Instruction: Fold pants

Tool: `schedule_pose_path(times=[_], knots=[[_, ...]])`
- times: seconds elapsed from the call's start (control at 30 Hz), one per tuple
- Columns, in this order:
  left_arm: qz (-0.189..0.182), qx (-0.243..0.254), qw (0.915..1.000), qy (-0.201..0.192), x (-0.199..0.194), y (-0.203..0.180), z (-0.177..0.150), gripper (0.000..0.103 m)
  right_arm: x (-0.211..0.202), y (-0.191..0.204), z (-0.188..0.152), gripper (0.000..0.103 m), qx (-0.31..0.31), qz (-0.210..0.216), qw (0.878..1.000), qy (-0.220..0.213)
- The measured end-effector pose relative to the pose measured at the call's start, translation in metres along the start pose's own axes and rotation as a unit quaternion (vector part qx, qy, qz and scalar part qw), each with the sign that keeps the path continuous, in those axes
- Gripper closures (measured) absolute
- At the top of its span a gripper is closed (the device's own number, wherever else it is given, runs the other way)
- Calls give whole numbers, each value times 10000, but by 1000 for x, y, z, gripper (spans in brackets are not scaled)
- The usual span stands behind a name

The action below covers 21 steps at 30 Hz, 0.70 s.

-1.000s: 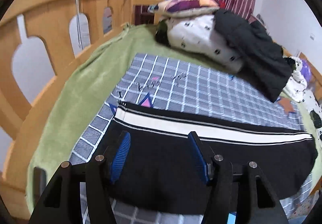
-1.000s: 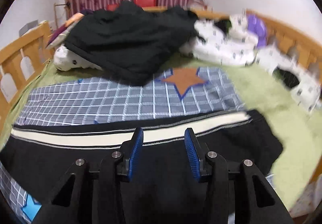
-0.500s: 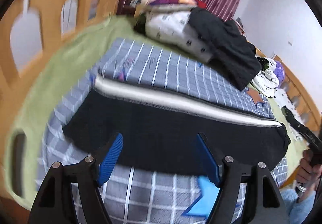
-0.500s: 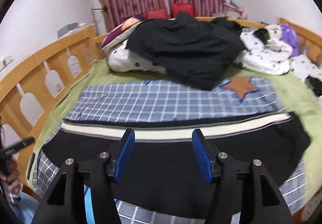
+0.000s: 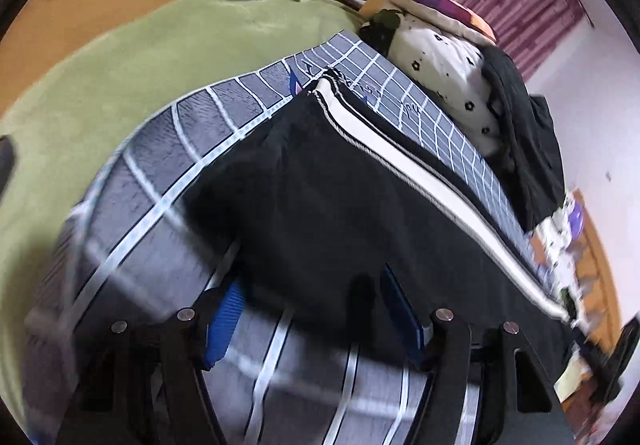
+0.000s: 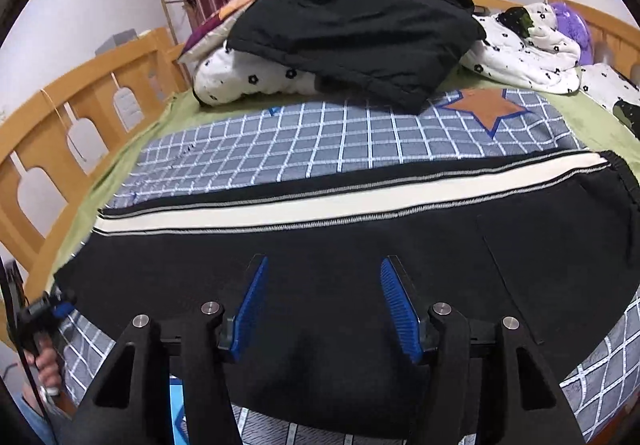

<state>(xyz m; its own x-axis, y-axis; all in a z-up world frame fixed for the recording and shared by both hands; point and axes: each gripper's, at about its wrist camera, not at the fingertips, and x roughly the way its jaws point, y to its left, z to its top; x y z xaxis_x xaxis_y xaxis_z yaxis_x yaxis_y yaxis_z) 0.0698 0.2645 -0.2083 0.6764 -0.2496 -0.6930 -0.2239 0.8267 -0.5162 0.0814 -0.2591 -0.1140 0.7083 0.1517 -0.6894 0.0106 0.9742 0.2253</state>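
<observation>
Black pants (image 6: 360, 245) with a white side stripe (image 6: 320, 205) lie flat, folded lengthwise, across a grey checked blanket (image 6: 320, 137) on the bed. My right gripper (image 6: 322, 309) is open and empty, hovering over the pants' near middle. My left gripper (image 5: 312, 321) is open and empty at the near edge of the pants (image 5: 320, 185), close to their cuff end, tilted. It also shows at the far left of the right wrist view (image 6: 44, 309), held in a hand by the cuff end.
A heap of black clothing (image 6: 352, 37) on white flowered bedding (image 6: 248, 77) lies at the back of the bed. A wooden bed rail (image 6: 60, 117) runs along the left. A green sheet (image 5: 120, 65) lies under the blanket.
My left gripper has swung down and left toward the cuff end of the pants, tilting its view. My right gripper has stayed over the middle, open a little wider.
</observation>
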Motion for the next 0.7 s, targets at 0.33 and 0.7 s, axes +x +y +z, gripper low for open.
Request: schedule_pose_path(times=[0.33, 0.7], knots=[[888, -724, 9918, -566, 15, -6, 24, 78, 4, -22, -11, 53, 35, -452, 9990, -23], [2621, 2171, 9283, -1500, -16, -163, 5, 92, -21, -54, -2, 53, 304, -569, 9978, -164]])
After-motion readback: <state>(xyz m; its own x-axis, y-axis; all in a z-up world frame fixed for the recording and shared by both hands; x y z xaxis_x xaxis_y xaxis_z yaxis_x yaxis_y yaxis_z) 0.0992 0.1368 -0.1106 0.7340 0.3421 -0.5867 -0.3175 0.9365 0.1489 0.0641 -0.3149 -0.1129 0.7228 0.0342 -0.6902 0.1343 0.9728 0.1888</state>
